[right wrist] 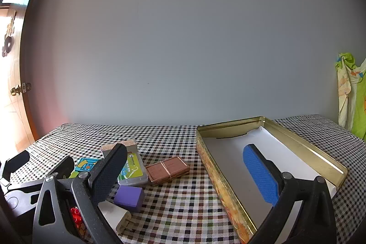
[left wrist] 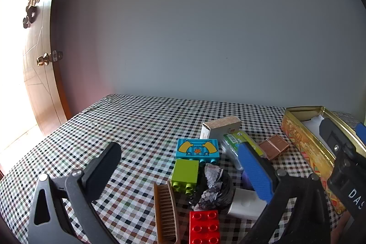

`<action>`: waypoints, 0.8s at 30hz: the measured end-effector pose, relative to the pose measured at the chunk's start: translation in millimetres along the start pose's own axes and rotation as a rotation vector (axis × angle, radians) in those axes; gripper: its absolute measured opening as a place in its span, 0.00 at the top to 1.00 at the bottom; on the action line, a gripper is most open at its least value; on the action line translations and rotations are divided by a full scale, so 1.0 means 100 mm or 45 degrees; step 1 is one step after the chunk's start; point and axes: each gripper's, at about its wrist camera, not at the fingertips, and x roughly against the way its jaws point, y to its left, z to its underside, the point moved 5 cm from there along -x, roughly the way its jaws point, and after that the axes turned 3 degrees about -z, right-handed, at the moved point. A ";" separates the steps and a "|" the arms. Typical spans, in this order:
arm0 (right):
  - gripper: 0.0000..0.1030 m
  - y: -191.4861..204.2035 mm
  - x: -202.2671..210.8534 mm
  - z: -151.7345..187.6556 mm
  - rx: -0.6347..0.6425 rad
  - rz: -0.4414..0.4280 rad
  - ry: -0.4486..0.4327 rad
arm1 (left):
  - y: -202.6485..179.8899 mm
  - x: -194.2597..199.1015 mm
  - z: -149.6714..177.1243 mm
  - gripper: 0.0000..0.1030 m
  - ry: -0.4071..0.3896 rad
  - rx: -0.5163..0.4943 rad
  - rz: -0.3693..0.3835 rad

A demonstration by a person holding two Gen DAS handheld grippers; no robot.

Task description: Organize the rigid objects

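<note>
Toy blocks (left wrist: 185, 175) lie between the left gripper's (left wrist: 183, 173) parted jaws; right gripper (right wrist: 189, 177), jaws apart, straddles the tin's (right wrist: 219, 184) wall.

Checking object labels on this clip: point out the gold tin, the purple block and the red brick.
gold tin (right wrist: 304, 148), right wrist view, on its far long rim.
purple block (right wrist: 128, 197), right wrist view, on its front face.
red brick (left wrist: 204, 226), left wrist view, on its studded top.
</note>
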 end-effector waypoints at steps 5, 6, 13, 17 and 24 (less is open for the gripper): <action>0.00 0.00 0.01 0.01 0.001 0.001 -0.003 | 0.01 0.00 0.00 0.00 0.003 0.002 -0.002; 0.00 0.00 0.02 0.01 0.000 0.002 -0.003 | 0.01 -0.01 -0.01 0.00 0.005 0.003 -0.003; 0.00 0.01 0.02 0.00 0.001 0.001 -0.004 | 0.03 -0.01 -0.02 0.00 0.007 0.005 -0.001; 0.00 0.00 0.02 0.01 0.001 0.000 -0.002 | 0.03 -0.01 -0.01 0.00 0.008 0.005 0.004; 0.00 0.01 0.01 0.01 0.001 0.001 0.004 | 0.03 -0.01 -0.02 0.00 0.008 0.004 0.006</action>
